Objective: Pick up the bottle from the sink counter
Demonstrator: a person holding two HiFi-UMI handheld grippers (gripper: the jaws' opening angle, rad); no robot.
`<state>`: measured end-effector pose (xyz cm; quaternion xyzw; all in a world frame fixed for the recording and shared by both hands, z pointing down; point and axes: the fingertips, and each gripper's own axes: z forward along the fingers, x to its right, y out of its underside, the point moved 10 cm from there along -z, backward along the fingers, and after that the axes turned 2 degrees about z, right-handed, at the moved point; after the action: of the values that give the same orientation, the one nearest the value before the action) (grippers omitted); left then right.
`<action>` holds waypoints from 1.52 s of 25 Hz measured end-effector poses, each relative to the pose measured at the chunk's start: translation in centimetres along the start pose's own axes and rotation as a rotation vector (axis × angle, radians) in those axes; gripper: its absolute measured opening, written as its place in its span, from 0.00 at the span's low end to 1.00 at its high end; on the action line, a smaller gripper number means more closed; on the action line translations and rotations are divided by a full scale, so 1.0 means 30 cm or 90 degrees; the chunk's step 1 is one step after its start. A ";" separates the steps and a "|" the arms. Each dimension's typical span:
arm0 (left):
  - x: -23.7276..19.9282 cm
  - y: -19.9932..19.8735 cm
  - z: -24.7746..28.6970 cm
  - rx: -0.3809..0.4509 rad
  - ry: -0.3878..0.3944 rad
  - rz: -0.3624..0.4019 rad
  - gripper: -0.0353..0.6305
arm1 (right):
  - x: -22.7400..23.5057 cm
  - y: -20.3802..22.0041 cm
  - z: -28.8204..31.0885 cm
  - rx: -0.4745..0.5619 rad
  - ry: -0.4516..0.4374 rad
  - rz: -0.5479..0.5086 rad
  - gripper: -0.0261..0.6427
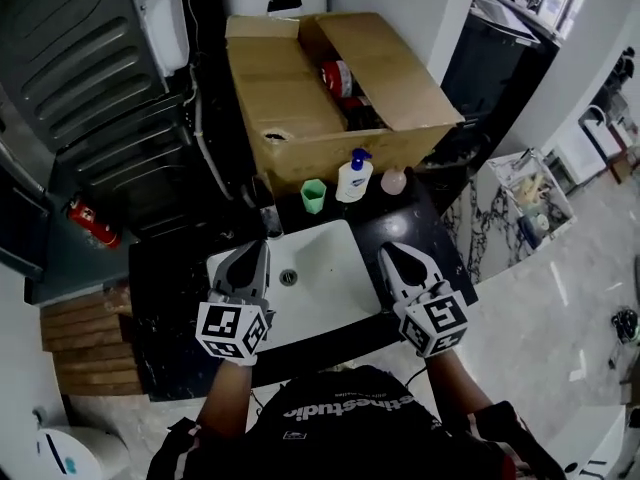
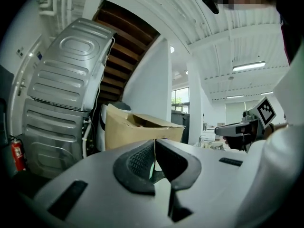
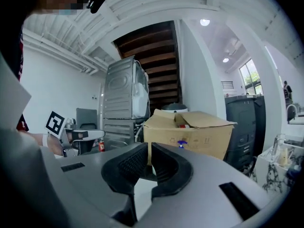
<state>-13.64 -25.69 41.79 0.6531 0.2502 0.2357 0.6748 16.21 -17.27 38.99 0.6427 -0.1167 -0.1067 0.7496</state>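
A white bottle (image 1: 354, 179) with a blue pump top stands upright at the back of the black sink counter (image 1: 165, 293), just in front of a cardboard box. Only its blue pump (image 3: 182, 143) peeks over the jaws in the right gripper view. My left gripper (image 1: 262, 250) hovers over the left rim of the white sink basin (image 1: 320, 258), shut and empty, its pads (image 2: 142, 159) together. My right gripper (image 1: 390, 252) hangs over the basin's right rim, well short of the bottle, shut with nothing between its fingers (image 3: 130, 163).
A green cup (image 1: 314, 196) and a pink item (image 1: 393, 181) flank the bottle. A faucet (image 1: 268, 216) rises behind the basin. The open cardboard box (image 1: 330, 98) fills the back. A grey appliance (image 1: 90, 88) and a red fire extinguisher (image 1: 95, 223) are at the left.
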 end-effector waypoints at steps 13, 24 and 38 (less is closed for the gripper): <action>0.133 0.147 0.581 -0.030 0.086 0.019 0.08 | 0.518 0.148 0.272 -0.031 0.092 0.027 0.32; 0.103 0.295 0.908 -0.044 0.030 0.034 0.08 | 0.884 0.423 0.686 -0.037 0.207 0.026 0.36; 0.086 0.309 0.814 -0.085 0.042 0.034 0.08 | 0.928 0.442 0.764 -0.109 0.211 0.006 0.29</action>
<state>4.19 -42.34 51.51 0.6050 0.2383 0.2912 0.7017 35.64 -45.40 56.50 0.5848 0.0145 -0.0054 0.8110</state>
